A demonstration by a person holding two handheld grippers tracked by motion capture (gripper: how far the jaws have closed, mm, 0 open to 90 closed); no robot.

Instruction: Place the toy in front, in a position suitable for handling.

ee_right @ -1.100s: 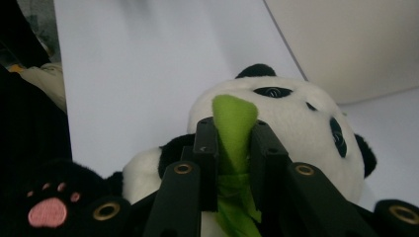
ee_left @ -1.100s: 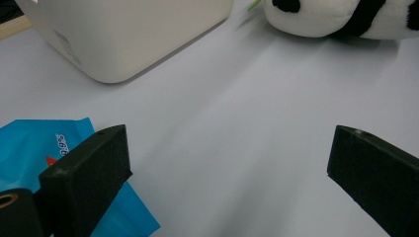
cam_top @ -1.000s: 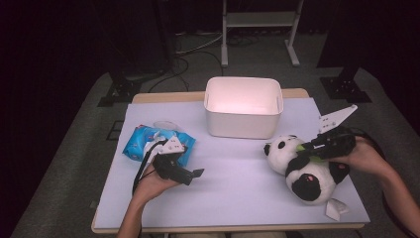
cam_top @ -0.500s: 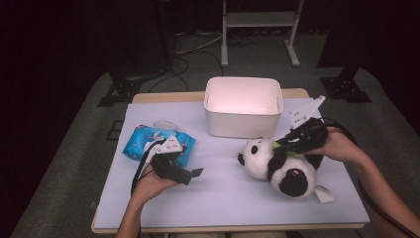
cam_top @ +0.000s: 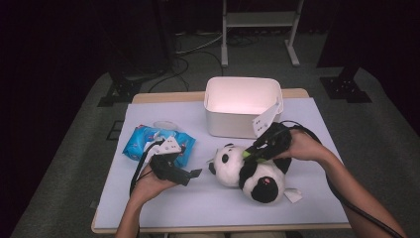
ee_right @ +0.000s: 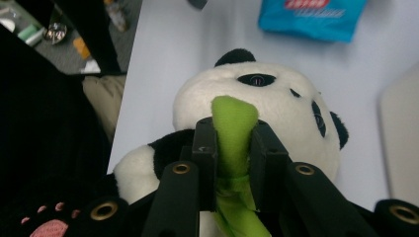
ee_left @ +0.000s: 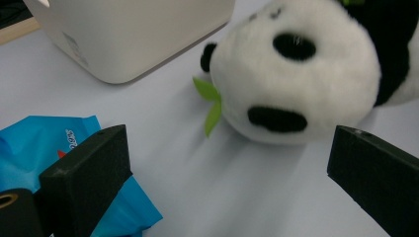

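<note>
The right hand-held gripper (cam_top: 251,153) is pinching the green fabric strip (ee_right: 232,133) at the neck of the plush panda (cam_top: 247,171), its jaws narrowed onto that strip alone, as the right gripper view is showing. The panda is lying on the bench (cam_top: 307,198), just in front of the white bin (cam_top: 241,106) and beside the blue packet (cam_top: 158,146). The left hand-held gripper (cam_top: 190,175) is resting near the packet with its jaws standing wide and nothing between them. The risk, as I am judging it, is that so thin a hold is carrying the whole toy: the strip could slip or stretch, letting the panda swing, catch the bin's rim, or drop short onto the bench.
</note>
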